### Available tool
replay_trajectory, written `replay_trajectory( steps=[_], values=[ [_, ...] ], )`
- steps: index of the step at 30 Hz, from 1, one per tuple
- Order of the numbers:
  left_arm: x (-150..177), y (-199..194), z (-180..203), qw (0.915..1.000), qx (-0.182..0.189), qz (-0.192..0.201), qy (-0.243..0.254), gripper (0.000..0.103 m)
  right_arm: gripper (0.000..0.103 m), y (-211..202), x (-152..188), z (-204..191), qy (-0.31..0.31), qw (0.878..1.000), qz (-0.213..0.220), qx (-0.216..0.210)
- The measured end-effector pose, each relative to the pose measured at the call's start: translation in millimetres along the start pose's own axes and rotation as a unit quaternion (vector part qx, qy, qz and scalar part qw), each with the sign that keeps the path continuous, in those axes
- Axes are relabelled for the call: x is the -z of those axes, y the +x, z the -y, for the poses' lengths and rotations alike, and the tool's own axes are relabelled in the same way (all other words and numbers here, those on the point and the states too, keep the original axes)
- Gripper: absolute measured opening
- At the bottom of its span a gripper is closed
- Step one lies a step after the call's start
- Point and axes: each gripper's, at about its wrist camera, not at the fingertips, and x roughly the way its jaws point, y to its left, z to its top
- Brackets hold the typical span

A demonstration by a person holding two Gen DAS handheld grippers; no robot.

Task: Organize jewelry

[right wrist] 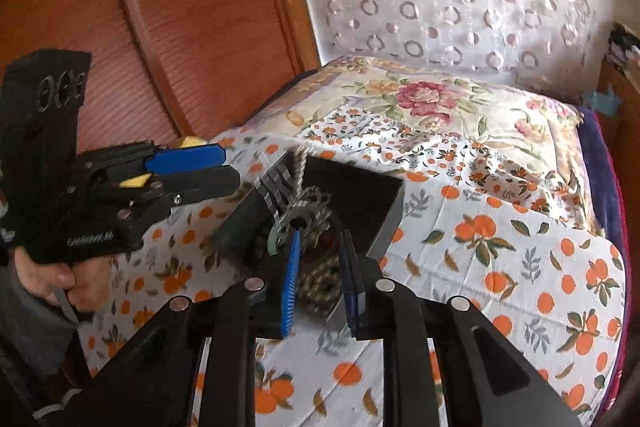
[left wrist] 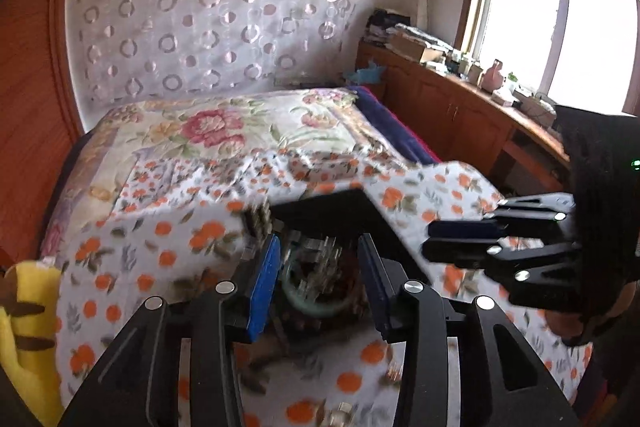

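Note:
A black open box (right wrist: 360,195) sits on the orange-print cloth on the bed and holds a pile of jewelry (right wrist: 316,227): silver chains, a braided chain and a pale green bangle (left wrist: 316,303). The box also shows in the left wrist view (left wrist: 328,207), blurred. My left gripper (left wrist: 320,267) is open just above the jewelry in the box. My right gripper (right wrist: 320,259) is open over the box's near end, its fingers either side of the braided chain. Each gripper shows in the other's view, the left (right wrist: 188,171) and the right (left wrist: 460,239).
The orange-print cloth (right wrist: 500,267) covers the near bed, with a floral quilt (left wrist: 224,131) behind. A yellow plush toy (left wrist: 24,327) lies at the left edge. A wooden cabinet (left wrist: 460,107) with clutter runs under the window. A wooden panel (right wrist: 180,27) stands left.

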Motion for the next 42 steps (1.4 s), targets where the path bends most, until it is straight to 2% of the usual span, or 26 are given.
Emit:
replay_trajectory(
  steps=[6, 11, 14, 19, 20, 22, 32, 39, 42],
  values=[
    [47.1, -7.9, -13.9, 0.9991, 0.001, -0.038, -0.017, 0.039, 0.022, 17.0, 39.2, -34.3, -0.042, 0.998, -0.044, 0.003],
    [77.4, -3.6, -12.0, 0.9975, 0.000, -0.070, -0.013, 0.040, 0.022, 39.3, 62.2, -53.6, -0.069, 0.994, -0.081, 0.009],
    [92.5, -1.4, -8.3, 0.9963, 0.002, -0.085, -0.006, 0.047, 0.022, 45.6, 66.6, -57.4, -0.075, 0.993, -0.089, 0.011],
    [103.7, 0.0, -0.2, 0.9952, 0.008, -0.097, 0.003, 0.047, 0.022, 52.0, 71.0, -67.5, -0.103, 0.990, -0.095, 0.027],
    [105.6, 0.3, 1.5, 0.9951, 0.010, -0.098, 0.004, 0.047, 0.017, 51.5, 70.9, -69.1, -0.111, 0.989, -0.095, 0.028],
    [107.3, 1.6, 4.8, 0.9946, 0.013, -0.102, 0.009, 0.047, 0.017, 51.8, 72.1, -70.0, -0.115, 0.989, -0.094, 0.025],
    [112.1, 8.3, 19.7, 0.9932, 0.013, -0.111, 0.033, 0.047, 0.017, 35.7, 69.3, -48.8, -0.083, 0.993, -0.074, 0.028],
    [111.9, 8.7, 23.3, 0.9932, 0.017, -0.109, 0.036, 0.010, 0.017, 21.9, 63.3, -37.7, -0.067, 0.996, -0.058, 0.024],
    [109.8, 8.5, 24.2, 0.9934, 0.018, -0.109, 0.032, 0.006, 0.017, 19.1, 57.6, -34.9, -0.062, 0.997, -0.049, 0.028]
  ],
)
